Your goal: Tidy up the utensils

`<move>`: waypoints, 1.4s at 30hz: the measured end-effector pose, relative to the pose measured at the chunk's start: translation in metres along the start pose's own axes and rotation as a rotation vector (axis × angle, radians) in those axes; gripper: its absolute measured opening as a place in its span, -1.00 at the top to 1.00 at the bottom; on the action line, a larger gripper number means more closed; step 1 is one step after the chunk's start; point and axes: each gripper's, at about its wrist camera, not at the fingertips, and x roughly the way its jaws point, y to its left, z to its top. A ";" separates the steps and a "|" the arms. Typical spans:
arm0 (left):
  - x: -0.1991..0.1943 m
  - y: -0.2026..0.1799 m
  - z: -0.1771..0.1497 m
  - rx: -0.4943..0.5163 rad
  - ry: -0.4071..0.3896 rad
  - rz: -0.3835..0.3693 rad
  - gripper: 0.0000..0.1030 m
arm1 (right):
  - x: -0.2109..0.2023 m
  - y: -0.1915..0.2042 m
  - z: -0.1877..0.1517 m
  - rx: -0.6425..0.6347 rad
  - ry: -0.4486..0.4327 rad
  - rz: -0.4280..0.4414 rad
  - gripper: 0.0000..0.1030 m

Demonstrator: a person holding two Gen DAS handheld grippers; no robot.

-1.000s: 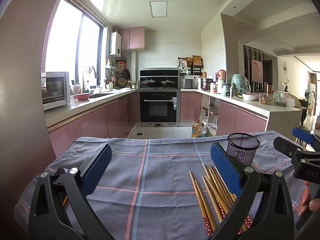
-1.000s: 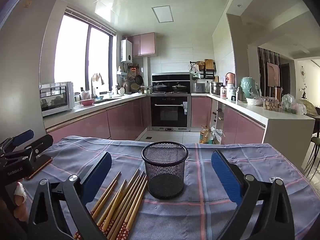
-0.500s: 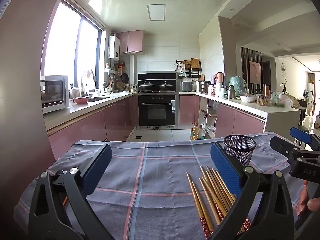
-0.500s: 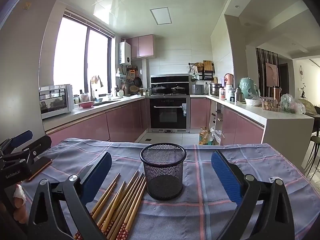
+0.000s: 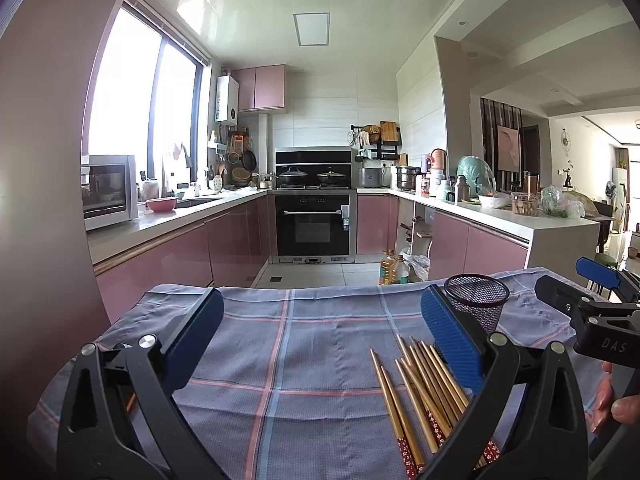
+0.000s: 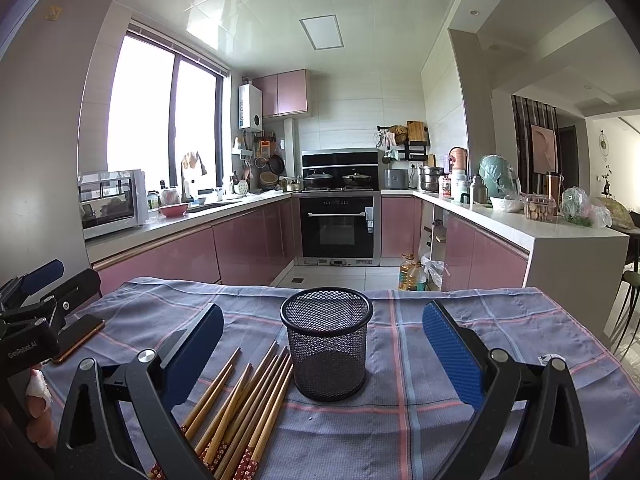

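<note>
Several wooden chopsticks (image 5: 420, 392) with red patterned ends lie bundled on the checked cloth, just inside the right finger of my left gripper (image 5: 320, 332), which is open and empty above the cloth. A black mesh cup (image 6: 327, 342) stands upright and empty between the fingers of my right gripper (image 6: 322, 340), also open, not touching it. The chopsticks (image 6: 248, 400) lie left of the cup, by the right gripper's left finger. The cup (image 5: 476, 304) shows behind the left gripper's right finger. Each gripper appears at the edge of the other's view.
A blue-grey checked cloth (image 6: 460, 328) covers the table. A phone (image 6: 78, 338) lies on it at the left. Beyond the table's far edge are pink kitchen cabinets, an oven (image 6: 338, 226) and oil bottles (image 6: 410, 276) on the floor.
Both cameras have tilted or pulled back slightly, so the table contents sit a little lower and farther. The grippers stay open and the chopsticks and cup have not moved.
</note>
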 end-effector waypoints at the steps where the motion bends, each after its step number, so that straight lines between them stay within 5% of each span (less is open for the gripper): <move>1: 0.000 0.000 0.000 0.000 0.000 0.001 -0.89 | 0.000 0.000 0.000 0.001 0.000 0.001 -0.88; 42: 0.001 -0.004 -0.004 0.001 -0.005 -0.007 -0.89 | -0.005 0.000 0.003 0.003 -0.022 -0.005 -0.88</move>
